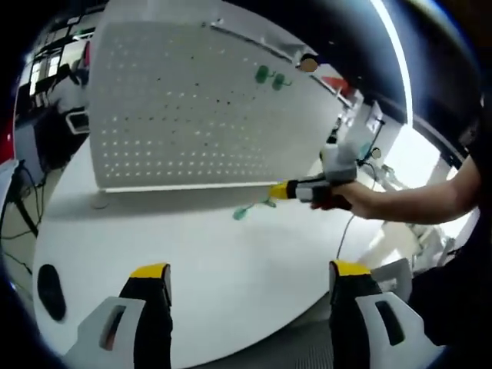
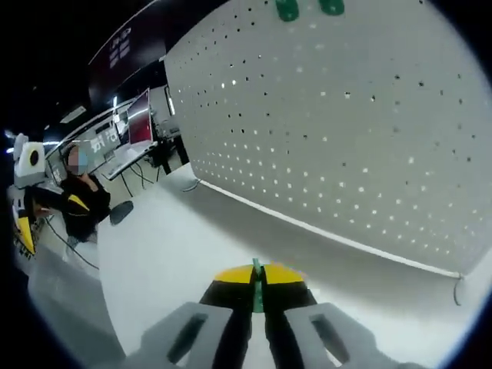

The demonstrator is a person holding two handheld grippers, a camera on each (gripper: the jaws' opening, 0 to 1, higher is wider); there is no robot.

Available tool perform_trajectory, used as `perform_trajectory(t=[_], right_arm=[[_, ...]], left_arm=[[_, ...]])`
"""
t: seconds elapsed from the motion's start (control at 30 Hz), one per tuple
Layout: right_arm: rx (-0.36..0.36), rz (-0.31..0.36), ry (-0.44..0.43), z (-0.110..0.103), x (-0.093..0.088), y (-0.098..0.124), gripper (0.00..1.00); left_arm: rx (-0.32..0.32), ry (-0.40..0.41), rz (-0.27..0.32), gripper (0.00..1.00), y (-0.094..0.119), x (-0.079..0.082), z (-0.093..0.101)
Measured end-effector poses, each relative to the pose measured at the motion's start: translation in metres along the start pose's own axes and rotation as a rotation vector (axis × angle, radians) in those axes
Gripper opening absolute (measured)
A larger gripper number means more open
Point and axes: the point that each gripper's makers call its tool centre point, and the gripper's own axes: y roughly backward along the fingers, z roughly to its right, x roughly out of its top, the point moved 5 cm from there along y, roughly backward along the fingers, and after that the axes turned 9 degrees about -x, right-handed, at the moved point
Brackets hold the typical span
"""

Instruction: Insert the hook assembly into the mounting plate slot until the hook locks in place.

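My right gripper (image 2: pixel 257 286) has its jaws clamped on one green hook (image 2: pixel 257 288), held edge-up for the pegboard (image 2: pixel 346 131) at twelve o'clock. Two green hooks (image 2: pixel 307 8) already hang there. My left gripper (image 1: pixel 250 296), jaws apart, waits over the table (image 1: pixel 215 261).

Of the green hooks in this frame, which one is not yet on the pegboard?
The green hook pinched between the right gripper jaws, held low over the white table. The other two green hooks already hang high on the pegboard.
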Motion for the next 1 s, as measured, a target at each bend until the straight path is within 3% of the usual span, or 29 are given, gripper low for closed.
perform_trajectory(t=[0.13, 0.37, 0.47, 0.7, 1.0], right_arm=[[-0.018, 0.079, -0.050, -0.002, 0.021, 0.015, 0.00], [-0.007, 0.156, -0.083, -0.017, 0.046, 0.041, 0.00], [0.010, 0.197, -0.160, -0.027, 0.056, 0.054, 0.00], [0.053, 0.246, -0.272, -0.054, 0.063, 0.076, 0.00], [0.098, 0.287, -0.387, -0.101, 0.055, 0.100, 0.00]], left_arm=[[-0.006, -0.015, 0.006, 0.86, 0.001, 0.003, 0.004], [-0.012, -0.053, 0.039, 0.86, 0.004, 0.019, 0.009], [-0.012, -0.063, 0.058, 0.85, 0.004, 0.027, 0.010], [-0.024, -0.047, 0.100, 0.82, -0.004, 0.044, 0.014], [-0.056, -0.040, 0.111, 0.74, -0.026, 0.057, 0.026]])
